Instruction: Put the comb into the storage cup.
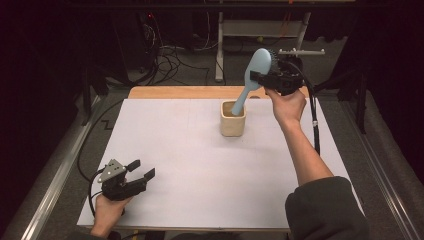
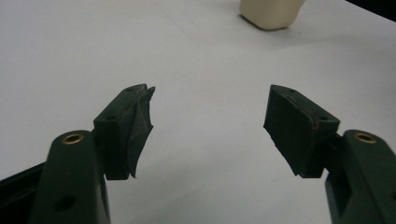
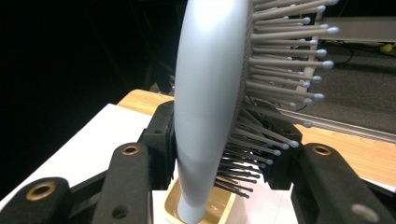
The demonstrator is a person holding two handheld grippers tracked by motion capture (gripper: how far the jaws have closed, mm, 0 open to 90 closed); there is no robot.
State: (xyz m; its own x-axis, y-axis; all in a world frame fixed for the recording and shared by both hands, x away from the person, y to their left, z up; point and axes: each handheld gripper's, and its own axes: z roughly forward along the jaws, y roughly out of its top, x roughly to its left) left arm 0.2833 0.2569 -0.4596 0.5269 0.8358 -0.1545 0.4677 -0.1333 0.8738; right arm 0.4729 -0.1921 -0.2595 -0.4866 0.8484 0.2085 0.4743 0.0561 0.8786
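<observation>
A light blue hairbrush (image 1: 254,75) stands tilted, its handle down inside a cream square cup (image 1: 233,121) at the back middle of the white mat. My right gripper (image 1: 267,76) is shut on the brush head, one jaw on its smooth back, the other among the bristles. In the right gripper view the hairbrush (image 3: 210,93) rises between the jaws, its handle reaching into the cup (image 3: 205,212). My left gripper (image 1: 140,170) rests near the mat's front left corner, open and holding nothing. The left gripper view shows that gripper (image 2: 208,114) over bare mat, with the cup (image 2: 270,13) far ahead.
The white mat (image 1: 200,170) covers a wooden table (image 1: 175,92) whose back edge shows as a strip. Cables and a metal stand's legs (image 1: 220,50) lie on the floor behind. Metal rails (image 1: 55,180) run along both sides of the table.
</observation>
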